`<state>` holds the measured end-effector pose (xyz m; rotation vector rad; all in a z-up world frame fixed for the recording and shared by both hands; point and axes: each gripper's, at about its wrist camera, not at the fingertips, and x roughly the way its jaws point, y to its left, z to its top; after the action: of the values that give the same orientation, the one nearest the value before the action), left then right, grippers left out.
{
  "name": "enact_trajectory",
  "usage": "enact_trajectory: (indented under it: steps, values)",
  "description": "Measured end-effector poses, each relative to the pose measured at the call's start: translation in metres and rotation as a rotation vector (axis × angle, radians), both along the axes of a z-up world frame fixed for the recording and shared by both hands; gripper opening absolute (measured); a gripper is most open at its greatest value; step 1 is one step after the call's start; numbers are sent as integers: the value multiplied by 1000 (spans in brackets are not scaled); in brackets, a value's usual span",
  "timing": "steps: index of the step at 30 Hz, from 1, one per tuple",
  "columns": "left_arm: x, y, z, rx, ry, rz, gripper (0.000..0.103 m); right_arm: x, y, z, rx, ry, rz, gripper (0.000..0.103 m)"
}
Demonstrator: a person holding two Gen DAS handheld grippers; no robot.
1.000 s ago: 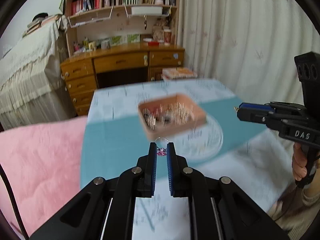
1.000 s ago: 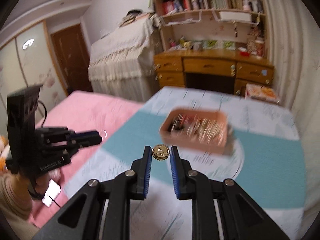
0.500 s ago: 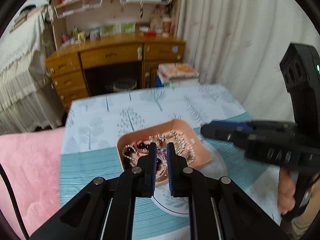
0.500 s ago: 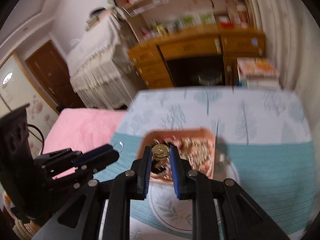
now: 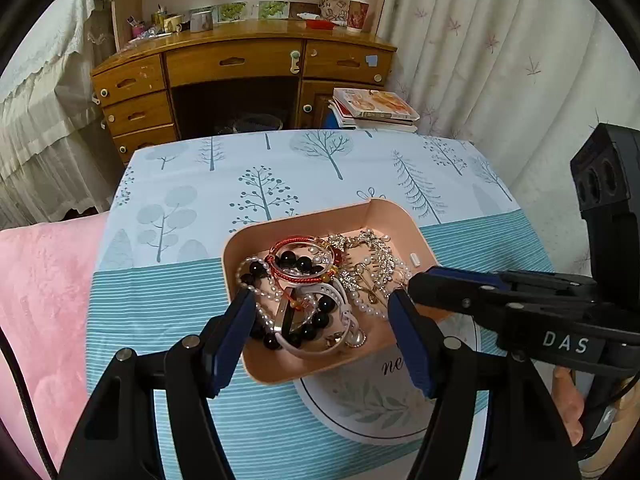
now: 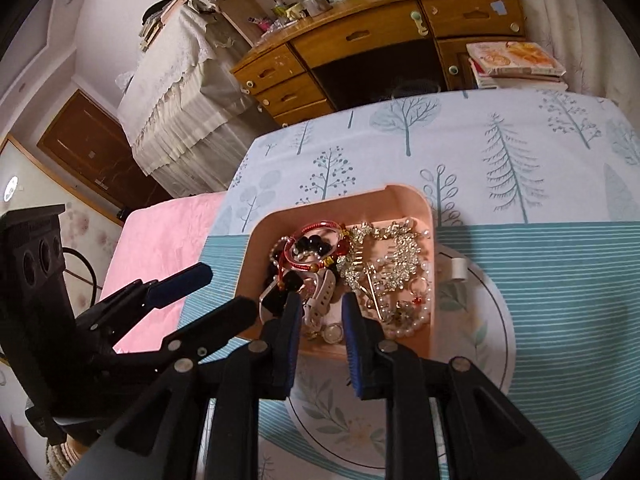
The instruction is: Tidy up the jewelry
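Observation:
A pink tray (image 5: 308, 222) (image 6: 256, 272) on the table holds a heap of jewelry: a red cord bracelet (image 5: 298, 258) (image 6: 310, 246), black beads, pearl strands, sparkly silver pieces (image 5: 376, 264) (image 6: 394, 258) and a white watch (image 6: 320, 298). My left gripper (image 5: 322, 308) hangs over the tray's near side, open wide and empty. My right gripper (image 6: 320, 310) is over the tray's near edge, jaws parted with nothing between them; it also shows in the left wrist view (image 5: 460, 286).
The tray sits partly on a round white placemat (image 5: 372, 404) (image 6: 480, 316). A small white piece (image 6: 458, 270) lies beside the tray. A pink blanket (image 5: 40, 300) lies left of the table. A wooden desk (image 5: 240, 68) and a stack of books (image 5: 372, 110) stand behind.
Both grippers came down over the tray and opened. The ring held by the left gripper and the gold round piece held by the right are gone from the fingers.

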<state>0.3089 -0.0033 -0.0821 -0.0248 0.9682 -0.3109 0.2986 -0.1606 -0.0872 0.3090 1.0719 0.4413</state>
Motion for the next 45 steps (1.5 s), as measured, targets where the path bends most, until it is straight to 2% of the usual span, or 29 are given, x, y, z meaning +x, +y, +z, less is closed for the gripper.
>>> enact_trajectory:
  steps: [1, 3, 13, 15, 19, 26, 30, 33, 36, 41, 45]
  values:
    - [-3, 1, 3, 4, -4, 4, 69, -3, 0, 4, -3, -11, -2, 21]
    - [-8, 3, 8, 10, -12, 16, 84, -10, 0, 12, -22, -40, -7, 21]
    - [-65, 12, 46, 5, -74, 48, 91, -67, -4, 49, -131, -155, -49, 21]
    - [-83, 12, 53, 11, -98, 63, 102, -83, -7, 53, -145, -170, -58, 22]
    - [-119, 9, 60, 35, -139, 100, 102, -123, -16, 60, -142, -192, -93, 34]
    - [-182, -5, 58, 92, -166, 167, 102, -189, -31, 55, -138, -189, -152, 35]
    - [-214, -17, 59, 140, -209, 195, 102, -217, -39, 52, -136, -185, -191, 36]
    - [-234, -22, 61, 130, -225, 205, 102, -238, -42, 50, -158, -186, -223, 45]
    - [-244, -22, 61, 77, -184, 224, 102, -253, -41, 51, -167, -190, -232, 47]
    - [-252, -24, 58, 59, -112, 236, 102, -266, -42, 67, -183, -237, -237, 49]
    - [-259, -24, 61, 73, -111, 247, 102, -269, -39, 76, -189, -245, -225, 50]
